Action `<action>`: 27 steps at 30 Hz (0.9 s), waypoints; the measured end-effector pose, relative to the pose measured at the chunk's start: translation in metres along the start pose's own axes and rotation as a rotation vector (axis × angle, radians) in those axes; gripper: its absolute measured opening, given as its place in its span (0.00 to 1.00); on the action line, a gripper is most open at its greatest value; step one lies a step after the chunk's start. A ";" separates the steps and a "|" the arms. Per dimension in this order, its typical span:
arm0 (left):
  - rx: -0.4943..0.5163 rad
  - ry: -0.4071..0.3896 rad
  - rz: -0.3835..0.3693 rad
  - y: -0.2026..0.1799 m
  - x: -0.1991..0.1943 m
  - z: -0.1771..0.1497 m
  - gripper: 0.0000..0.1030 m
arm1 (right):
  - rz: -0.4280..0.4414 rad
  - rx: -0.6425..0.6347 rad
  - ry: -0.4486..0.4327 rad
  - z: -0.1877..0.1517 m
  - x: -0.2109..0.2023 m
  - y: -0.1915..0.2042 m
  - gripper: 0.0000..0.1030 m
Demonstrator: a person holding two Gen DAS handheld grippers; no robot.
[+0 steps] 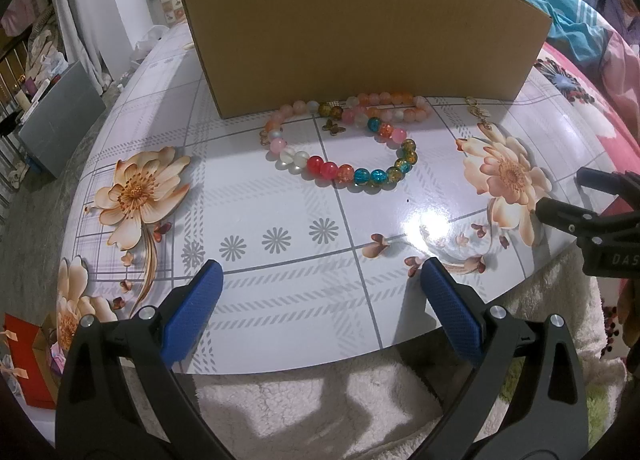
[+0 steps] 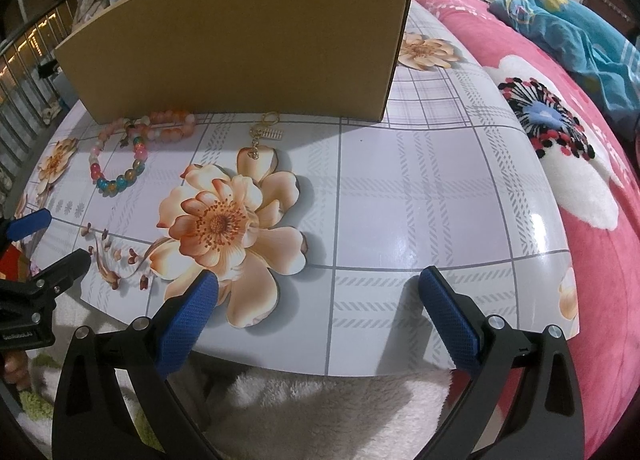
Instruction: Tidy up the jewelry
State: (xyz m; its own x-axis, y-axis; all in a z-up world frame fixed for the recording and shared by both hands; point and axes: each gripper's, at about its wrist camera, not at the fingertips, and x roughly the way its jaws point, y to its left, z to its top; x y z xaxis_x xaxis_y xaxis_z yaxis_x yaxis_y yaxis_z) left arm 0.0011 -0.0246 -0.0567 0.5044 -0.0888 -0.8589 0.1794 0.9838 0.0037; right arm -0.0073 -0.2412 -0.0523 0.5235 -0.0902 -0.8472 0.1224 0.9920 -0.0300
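Your left gripper (image 1: 318, 276) sits at the bottom of the left wrist view, its blue-padded fingers (image 1: 196, 314) spread wide and holding nothing. It hovers over the near edge of the desk (image 1: 280, 332), which carries a glossy floral-print covering. A white fleece blanket (image 1: 320, 404) lies below that edge.

Your right gripper (image 2: 318, 278) occupies the bottom of the right wrist view. Its fingers (image 2: 186, 324) are likewise wide apart and empty, with the left one over a large printed flower. In the left wrist view, this gripper's black body enters at the right edge, at mid height.

Farther in, at the centre of the left wrist view, locate the multicolour bead bracelet (image 1: 360, 169): red, blue, amber and clear beads forming a loop flat on the desk. A small gold butterfly charm (image 1: 334, 127) lies inside that loop. Behind it, an orange-and-pink bead bracelet (image 1: 384, 107) overlaps its far side and rests just in front of the box.

To the right of the bracelets, apart from them, a gold keychain (image 2: 262, 135) lies flat; in the right wrist view it sits at upper centre-left.

The cardboard box (image 1: 360, 31) stands upright at the far side of the desk, filling the upper centre of both views. A pink floral bedspread (image 2: 580, 179) fills the right side of the right wrist view.
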 end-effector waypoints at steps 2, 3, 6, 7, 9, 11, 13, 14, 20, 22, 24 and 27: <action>0.001 -0.001 0.000 0.000 0.000 0.001 0.93 | -0.001 0.003 -0.004 0.000 0.000 0.000 0.94; -0.001 -0.001 0.000 0.000 0.000 0.000 0.93 | -0.001 0.003 -0.005 0.000 0.000 0.001 0.94; -0.001 -0.003 0.000 0.000 0.000 0.001 0.93 | 0.000 0.003 -0.004 -0.001 -0.001 0.001 0.94; -0.002 -0.003 0.000 0.000 0.001 0.000 0.93 | 0.000 0.004 -0.005 0.000 -0.001 0.000 0.94; -0.004 -0.004 0.001 0.000 0.001 0.000 0.93 | -0.001 0.006 -0.010 -0.001 -0.001 0.001 0.94; -0.005 -0.004 0.002 -0.001 0.000 -0.001 0.93 | -0.005 0.008 -0.017 -0.002 -0.002 0.002 0.94; -0.005 -0.004 0.002 -0.001 0.001 0.000 0.93 | -0.010 0.006 -0.017 -0.002 -0.003 0.004 0.94; -0.004 -0.003 0.002 -0.001 0.000 -0.001 0.93 | -0.010 0.001 -0.012 -0.001 -0.003 0.005 0.94; -0.014 0.020 -0.011 0.001 0.001 0.004 0.93 | -0.003 -0.012 -0.021 -0.001 -0.009 0.011 0.94; -0.027 -0.005 -0.018 0.005 -0.004 0.005 0.93 | 0.014 0.004 -0.041 -0.001 -0.014 0.011 0.94; -0.039 -0.043 -0.022 0.008 -0.011 0.007 0.93 | 0.037 0.016 -0.058 -0.001 -0.019 0.010 0.94; -0.047 -0.078 -0.021 0.012 -0.017 0.011 0.93 | 0.067 0.034 -0.086 0.000 -0.027 0.009 0.94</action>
State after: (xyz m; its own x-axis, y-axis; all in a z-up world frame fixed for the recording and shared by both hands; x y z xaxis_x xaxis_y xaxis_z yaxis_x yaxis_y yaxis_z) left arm 0.0036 -0.0132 -0.0368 0.5657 -0.1196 -0.8159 0.1514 0.9877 -0.0398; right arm -0.0202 -0.2301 -0.0297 0.6018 -0.0329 -0.7980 0.1127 0.9927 0.0441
